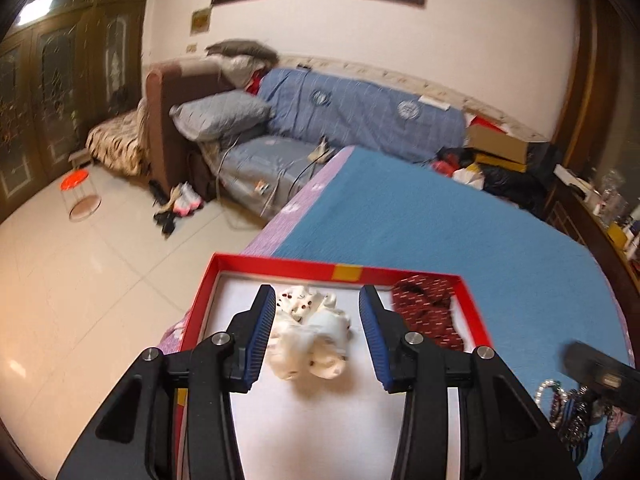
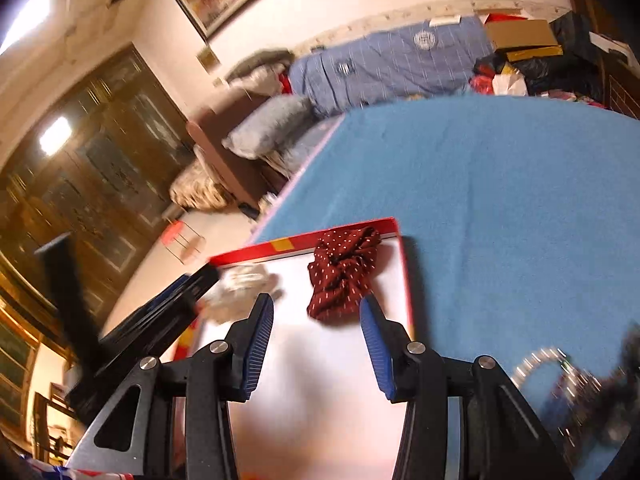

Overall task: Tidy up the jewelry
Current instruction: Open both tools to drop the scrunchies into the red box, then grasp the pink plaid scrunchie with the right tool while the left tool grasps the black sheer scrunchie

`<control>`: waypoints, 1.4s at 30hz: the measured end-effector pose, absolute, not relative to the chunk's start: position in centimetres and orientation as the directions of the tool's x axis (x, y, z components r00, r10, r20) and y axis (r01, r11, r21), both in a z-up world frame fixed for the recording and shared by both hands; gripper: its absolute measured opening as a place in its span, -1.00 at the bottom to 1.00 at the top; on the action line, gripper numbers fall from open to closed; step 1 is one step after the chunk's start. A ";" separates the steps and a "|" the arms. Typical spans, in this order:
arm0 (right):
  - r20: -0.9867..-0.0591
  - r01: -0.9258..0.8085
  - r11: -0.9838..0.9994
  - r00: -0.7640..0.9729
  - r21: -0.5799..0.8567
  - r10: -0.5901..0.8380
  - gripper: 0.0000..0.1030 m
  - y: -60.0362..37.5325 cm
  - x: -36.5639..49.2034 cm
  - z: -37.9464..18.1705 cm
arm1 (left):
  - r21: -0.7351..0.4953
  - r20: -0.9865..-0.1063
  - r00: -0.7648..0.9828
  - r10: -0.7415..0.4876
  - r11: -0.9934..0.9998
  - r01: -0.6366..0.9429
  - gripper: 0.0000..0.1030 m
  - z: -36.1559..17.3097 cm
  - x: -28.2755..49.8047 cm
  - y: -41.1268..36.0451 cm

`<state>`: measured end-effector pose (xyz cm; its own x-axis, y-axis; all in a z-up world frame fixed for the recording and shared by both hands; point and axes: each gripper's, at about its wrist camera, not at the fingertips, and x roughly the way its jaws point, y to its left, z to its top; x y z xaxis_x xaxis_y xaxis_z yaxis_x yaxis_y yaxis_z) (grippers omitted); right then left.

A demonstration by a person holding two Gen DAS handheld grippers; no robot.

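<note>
A red-rimmed box [image 1: 280, 266] with a white floor lies on the blue bedspread. In it lie a cream scrunchie [image 1: 310, 334] and a dark red dotted scrunchie [image 1: 430, 312]. My left gripper [image 1: 318, 300] is open, its fingers either side of the cream scrunchie, just above it. A pile of bead bracelets [image 1: 568, 412] lies right of the box. In the right wrist view my right gripper [image 2: 316, 308] is open and empty over the box [image 2: 304, 248], just before the red scrunchie [image 2: 344, 276]. The cream scrunchie [image 2: 240, 288] and blurred bracelets [image 2: 560, 376] show there too.
The blue bedspread [image 1: 440, 220] stretches far and right. The bed's left edge drops to a tiled floor [image 1: 80, 280]. A sofa with blue covers [image 1: 360, 108] stands behind. Part of the right gripper [image 1: 600, 376] shows at right; the left gripper [image 2: 160, 320] shows in the right wrist view.
</note>
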<state>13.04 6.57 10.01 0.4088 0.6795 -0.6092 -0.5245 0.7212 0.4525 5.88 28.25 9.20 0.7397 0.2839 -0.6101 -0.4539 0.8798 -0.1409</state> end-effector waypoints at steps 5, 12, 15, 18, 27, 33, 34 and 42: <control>-0.533 -0.546 0.738 0.517 0.396 0.669 0.04 -0.4 7.6 11.8 | -0.162 -0.573 0.792 0.211 0.918 -0.362 -0.18 10.3 5.2 25.6; -0.468 -0.447 0.800 0.651 0.400 0.598 0.06 -10.5 5.9 10.1 | -0.109 -0.536 0.828 0.165 0.959 -0.262 -0.18 11.0 5.7 21.7; -0.469 -0.370 0.795 0.657 0.481 0.590 0.06 -13.9 7.2 8.6 | -0.115 -0.531 0.841 0.105 0.974 -0.194 -0.18 11.0 5.7 20.1; -0.442 -0.326 0.794 0.692 0.513 0.570 0.06 -16.6 7.7 8.9 | -0.114 -0.557 0.830 0.040 0.986 -0.124 -0.18 11.0 6.1 17.9; -0.412 -0.076 0.796 0.824 0.600 0.389 0.12 -26.4 6.5 8.7 | -0.198 -0.632 0.736 -0.241 0.969 0.147 0.33 12.2 6.9 6.5; -0.522 0.127 0.763 0.798 0.633 0.300 0.23 -30.5 6.6 6.9 | -0.119 -0.719 0.642 -0.268 0.957 0.266 0.55 10.3 9.5 -4.3; -0.526 0.136 0.754 0.794 0.642 0.305 0.23 -30.6 6.8 6.8 | -0.082 -0.725 0.645 -0.241 0.960 0.267 0.55 9.8 10.1 -5.6; -0.514 0.217 0.720 0.829 0.659 0.221 0.32 -32.6 5.4 7.3 | 0.182 -0.786 0.618 -0.023 0.947 0.266 0.48 5.1 14.7 -13.5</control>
<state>5.36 -32.62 7.29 0.8288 0.2208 -0.5141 0.2173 0.7197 0.6593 14.70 -13.49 5.13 0.6181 -0.0227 -0.7858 0.2657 0.9468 0.1816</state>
